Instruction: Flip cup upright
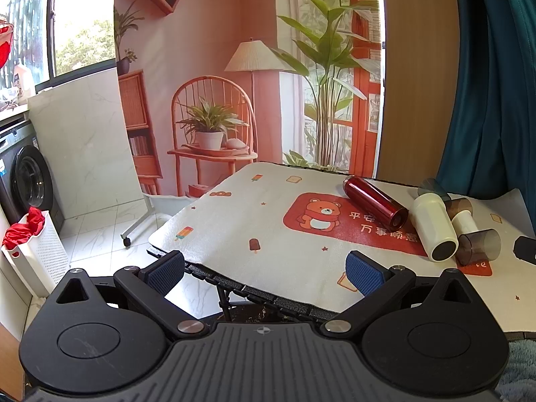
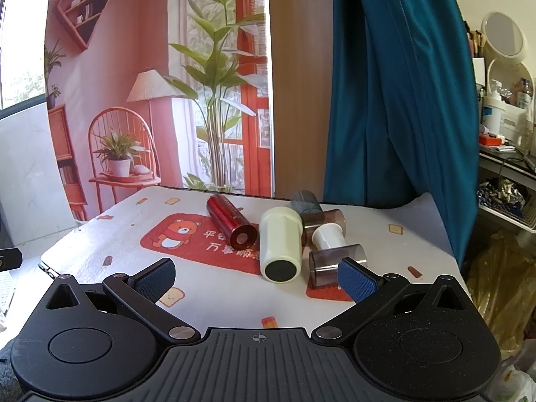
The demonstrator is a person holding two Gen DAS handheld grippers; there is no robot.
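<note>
Several cups lie on their sides on the patterned mat (image 2: pixel 214 288): a shiny red cup (image 2: pixel 231 224), a cream cup (image 2: pixel 279 244) with a dark base facing me, a small white cup (image 2: pixel 328 236), and smoky translucent cups (image 2: pixel 335 263). In the left wrist view the red cup (image 1: pixel 375 206), the cream cup (image 1: pixel 433 226) and a smoky cup (image 1: pixel 479 246) lie to the right. My left gripper (image 1: pixel 264 269) is open and empty over the table's front edge. My right gripper (image 2: pixel 258 279) is open and empty, just short of the cream cup.
A printed room backdrop (image 2: pixel 150 100) hangs behind the table, with a teal curtain (image 2: pixel 395 100) to the right. A washing machine (image 1: pixel 26 184) and a white basket (image 1: pixel 33 254) stand on the floor to the left. Cluttered shelves (image 2: pixel 502 167) stand at far right.
</note>
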